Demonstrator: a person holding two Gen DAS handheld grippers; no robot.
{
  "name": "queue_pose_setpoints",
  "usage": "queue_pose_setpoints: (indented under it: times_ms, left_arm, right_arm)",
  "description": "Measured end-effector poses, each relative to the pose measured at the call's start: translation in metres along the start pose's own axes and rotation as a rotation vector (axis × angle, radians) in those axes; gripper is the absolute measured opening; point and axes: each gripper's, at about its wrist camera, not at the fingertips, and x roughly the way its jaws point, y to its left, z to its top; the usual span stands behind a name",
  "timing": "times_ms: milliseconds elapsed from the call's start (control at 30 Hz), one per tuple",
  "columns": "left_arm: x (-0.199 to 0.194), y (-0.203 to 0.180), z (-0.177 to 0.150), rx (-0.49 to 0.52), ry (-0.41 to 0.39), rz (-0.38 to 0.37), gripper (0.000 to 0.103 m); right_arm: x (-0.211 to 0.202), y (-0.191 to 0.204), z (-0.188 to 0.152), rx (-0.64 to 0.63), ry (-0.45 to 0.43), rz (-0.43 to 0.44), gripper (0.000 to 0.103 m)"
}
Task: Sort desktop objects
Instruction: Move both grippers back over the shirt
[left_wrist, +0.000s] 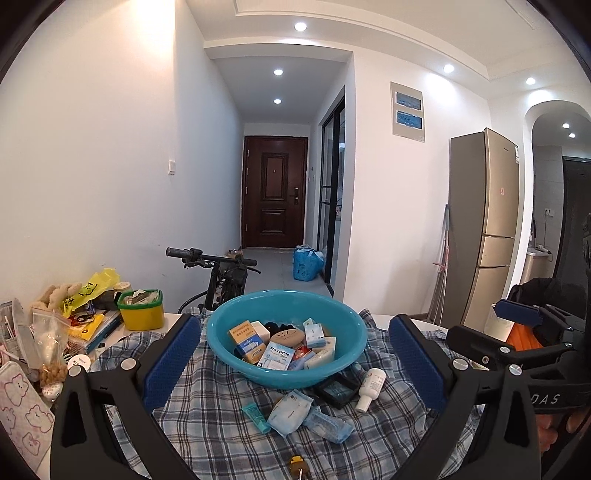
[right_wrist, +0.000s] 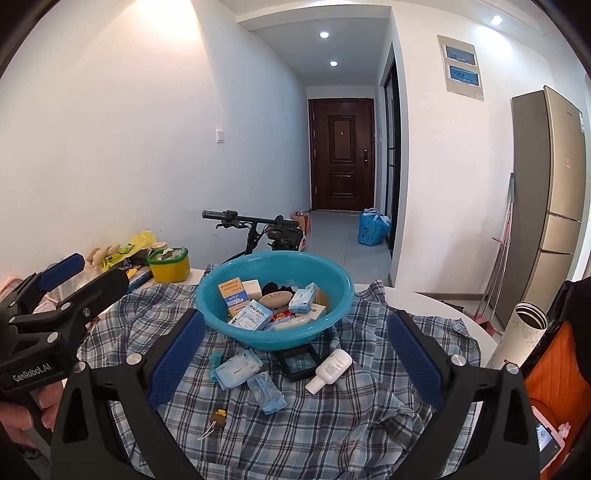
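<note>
A small yellow-and-dark trinket (left_wrist: 298, 466) is lying nearest me on the plaid cloth (left_wrist: 221, 424), right at the bottom edge between my left tongs' fingers. I am holding the left gripper (left_wrist: 295, 369) wide apart and empty, and the right gripper (right_wrist: 295, 358) the same, spread wide and gripping nothing.

The loose things I am sorting are lying just ahead of both tongs, in front of the teal basin (left_wrist: 221, 354), which is already holding boxes and packets. The white bottle (right_wrist: 330, 370) is the one I am judging as the next pick. It is lying on its side, its long axis running diagonally, cap toward me and to the left, base away and to the right. It is sitting right of centre in both views, so my right hand is probably the nearer. The black square case (right_wrist: 298, 360) is touching it on the left, while the pale blue packets (right_wrist: 238, 369) are lying further left, closer to my left tongs.
</note>
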Motion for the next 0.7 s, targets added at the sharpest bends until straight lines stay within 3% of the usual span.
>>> queue_pose_setpoints:
  times_ms: [200, 300, 467, 567, 700]
  left_arm:
    - [-0.024, -0.010, -0.009, 0.051, -0.036, 0.042, 0.103]
    - [-0.031, -0.012, -0.011, 0.059, -0.077, -0.018, 0.103]
    - [-0.042, -0.016, -0.024, 0.082, -0.149, -0.022, 0.103]
    - [-0.038, -0.017, -0.035, 0.087, -0.147, -0.017, 0.103]
    - [-0.025, -0.014, -0.048, 0.070, -0.103, -0.040, 0.103]
  right_arm:
    - [-0.015, 0.002, -0.008, 0.013, -0.027, -0.005, 0.101]
    - [-0.011, 0.001, -0.013, 0.027, -0.025, -0.005, 0.101]
    - [-0.006, 0.002, -0.023, -0.010, -0.043, -0.098, 0.101]
    - [-0.006, 0.002, -0.028, -0.033, -0.053, -0.094, 0.101]
    - [0.001, -0.003, -0.041, 0.018, -0.037, -0.029, 0.103]
